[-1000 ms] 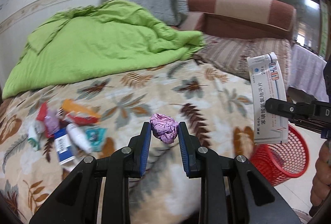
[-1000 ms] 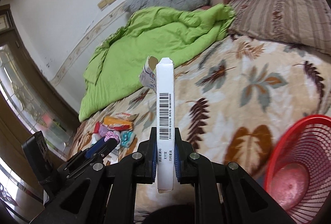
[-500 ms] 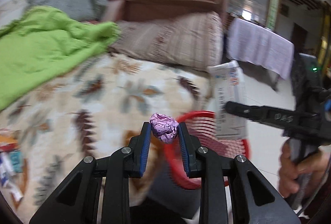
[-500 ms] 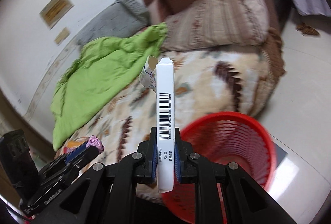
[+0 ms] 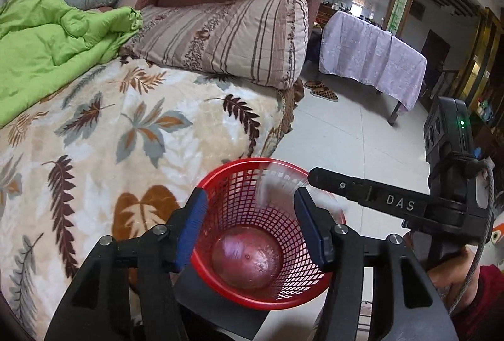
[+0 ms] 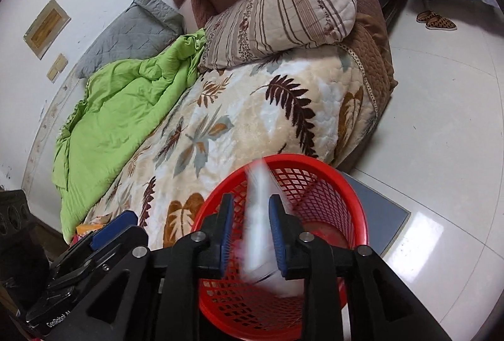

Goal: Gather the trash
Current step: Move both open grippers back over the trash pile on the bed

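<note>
Lower centre, red basket [image 5: 220,275] is seen on tiled floor [image 6: 441,120] beside bed [image 5: 126,133]; both grippers [image 5: 250,229] [image 6: 249,226] spread, blurred white box [image 6: 261,215] loose between right's jaws.

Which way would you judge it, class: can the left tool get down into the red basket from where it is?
Probably yes: the left tool is open right above the red basket, nothing between.
</note>
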### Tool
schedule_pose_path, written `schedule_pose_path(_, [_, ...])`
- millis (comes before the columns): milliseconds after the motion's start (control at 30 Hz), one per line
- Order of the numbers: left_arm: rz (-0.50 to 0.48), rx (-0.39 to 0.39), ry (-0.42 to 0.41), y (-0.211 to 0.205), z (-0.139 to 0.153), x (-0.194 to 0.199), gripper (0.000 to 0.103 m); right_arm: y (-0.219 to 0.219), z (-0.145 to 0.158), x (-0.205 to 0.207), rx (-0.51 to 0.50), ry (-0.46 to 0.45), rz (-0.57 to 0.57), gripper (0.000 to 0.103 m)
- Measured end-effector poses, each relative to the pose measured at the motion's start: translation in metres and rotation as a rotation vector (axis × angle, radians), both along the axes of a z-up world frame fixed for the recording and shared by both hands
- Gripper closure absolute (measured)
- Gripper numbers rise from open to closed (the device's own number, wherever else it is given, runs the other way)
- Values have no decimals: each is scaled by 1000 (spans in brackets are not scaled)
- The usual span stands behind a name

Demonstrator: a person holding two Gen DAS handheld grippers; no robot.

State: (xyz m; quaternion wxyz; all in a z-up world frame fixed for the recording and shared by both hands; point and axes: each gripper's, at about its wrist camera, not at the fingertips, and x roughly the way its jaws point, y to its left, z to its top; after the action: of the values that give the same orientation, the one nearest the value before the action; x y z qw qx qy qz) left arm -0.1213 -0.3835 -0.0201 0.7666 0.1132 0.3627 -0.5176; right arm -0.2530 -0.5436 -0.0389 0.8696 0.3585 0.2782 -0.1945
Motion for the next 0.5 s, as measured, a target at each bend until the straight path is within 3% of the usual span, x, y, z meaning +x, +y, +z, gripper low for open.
schedule_pose_path(133, [59, -14, -3, 22, 4, 10, 43, 9, 9, 8, -20, -6, 21, 76])
schedule_pose_path(267, [139, -25, -26, 51, 10, 23, 41, 28, 20, 24, -59, -3, 75, 64])
schedule_pose_path(500, [338, -21, -51, 127, 22, 53, 40, 79, 32, 67, -124, 0, 227, 63])
